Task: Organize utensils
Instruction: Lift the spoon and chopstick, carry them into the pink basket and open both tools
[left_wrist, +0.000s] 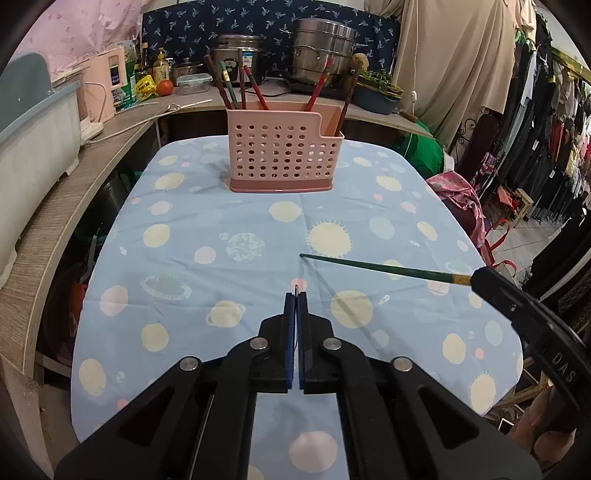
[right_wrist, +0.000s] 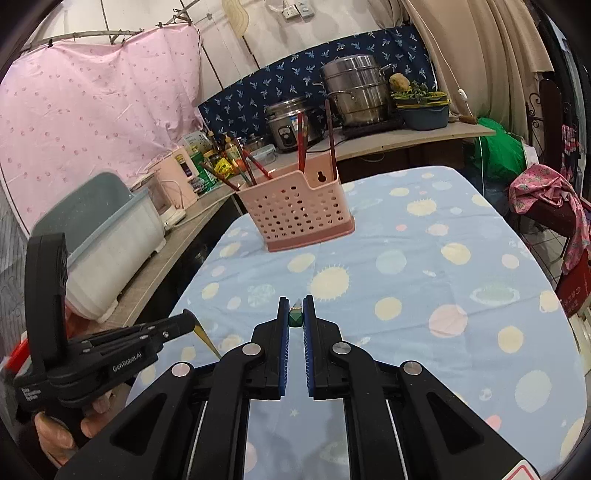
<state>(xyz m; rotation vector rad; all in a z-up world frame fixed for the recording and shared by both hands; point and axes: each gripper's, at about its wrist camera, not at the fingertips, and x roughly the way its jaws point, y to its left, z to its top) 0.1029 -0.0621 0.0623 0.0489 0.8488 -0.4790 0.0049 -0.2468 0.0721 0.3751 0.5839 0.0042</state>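
Note:
A pink perforated utensil holder (left_wrist: 282, 151) stands at the far end of the blue planet-print table (left_wrist: 221, 258), with several red, brown and green chopsticks upright in it. It also shows in the right wrist view (right_wrist: 297, 208). My right gripper (right_wrist: 295, 304) is shut on the thick end of a green chopstick (right_wrist: 295, 318). In the left wrist view that chopstick (left_wrist: 376, 266) sticks out leftward from the right gripper (left_wrist: 476, 280), above the table. My left gripper (left_wrist: 296, 295) is shut on a thin dark chopstick tip (left_wrist: 296, 290); a gold-tipped end (right_wrist: 207, 338) shows below it in the right wrist view.
A wooden counter (left_wrist: 48, 206) runs along the left with a grey-white dish rack (left_wrist: 33, 125), a pink appliance (left_wrist: 107, 85), bottles, a rice cooker (left_wrist: 240, 51) and a steel steamer pot (left_wrist: 323, 48). Clothes racks (left_wrist: 546, 129) stand on the right.

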